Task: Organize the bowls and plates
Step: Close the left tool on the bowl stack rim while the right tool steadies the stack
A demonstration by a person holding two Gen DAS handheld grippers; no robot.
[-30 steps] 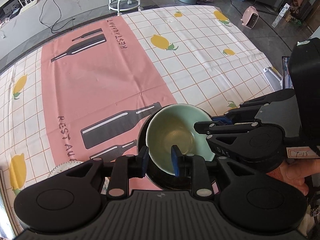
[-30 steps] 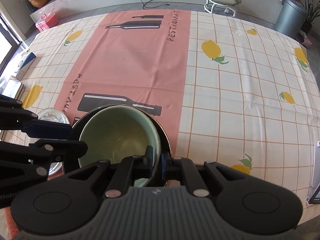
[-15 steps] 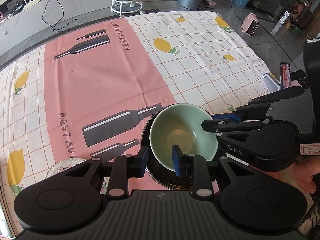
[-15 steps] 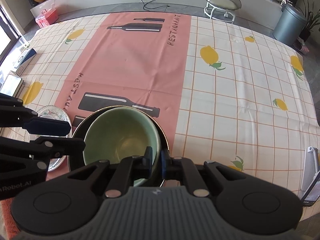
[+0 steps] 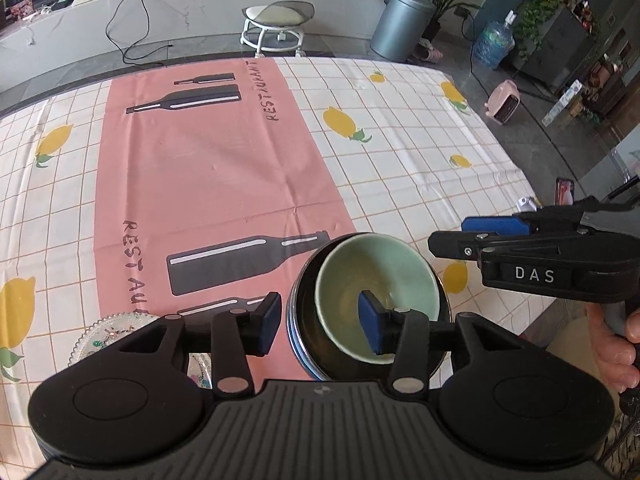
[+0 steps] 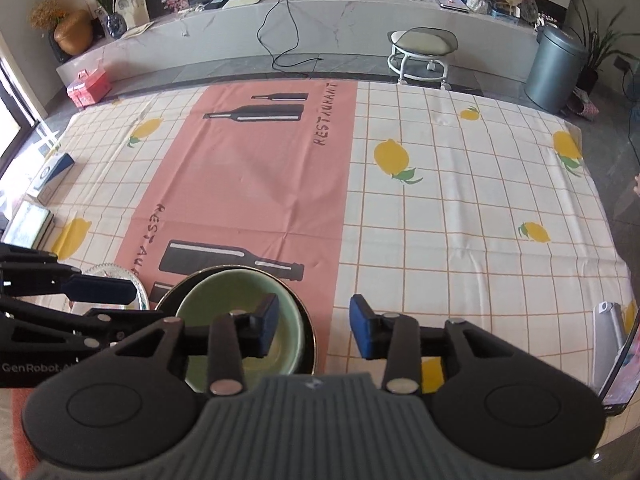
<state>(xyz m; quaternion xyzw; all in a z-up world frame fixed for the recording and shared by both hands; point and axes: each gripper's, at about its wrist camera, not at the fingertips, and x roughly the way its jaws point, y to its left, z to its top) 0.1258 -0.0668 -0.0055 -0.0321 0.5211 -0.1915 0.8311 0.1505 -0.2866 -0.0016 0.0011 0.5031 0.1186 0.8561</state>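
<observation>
A pale green bowl (image 5: 376, 280) sits nested in a dark bowl (image 5: 304, 320) near the table's front edge, on the pink strip of the cloth. My left gripper (image 5: 320, 322) straddles their near left walls, one pad outside the dark bowl and one inside the green bowl; its jaws are opening and do not press. My right gripper (image 6: 314, 330) straddles the right walls of the green bowl (image 6: 240, 304) and the dark bowl (image 6: 308, 320) in the same way, its jaws opening and clear of them. Each gripper shows in the other's view: the right gripper (image 5: 460, 236), the left gripper (image 6: 108, 304).
A patterned glass plate (image 5: 104, 336) lies left of the bowls, partly under my left gripper. A phone (image 6: 624, 364) and a white stand (image 6: 608, 332) stand at the table's right edge, books (image 6: 28, 228) at the left. A hand (image 5: 616, 344) holds the right gripper.
Both grippers have spread their jaws and let go of the bowl rims. The right gripper, shut on the rims before, has lifted a little. The bowls have stayed in place.
</observation>
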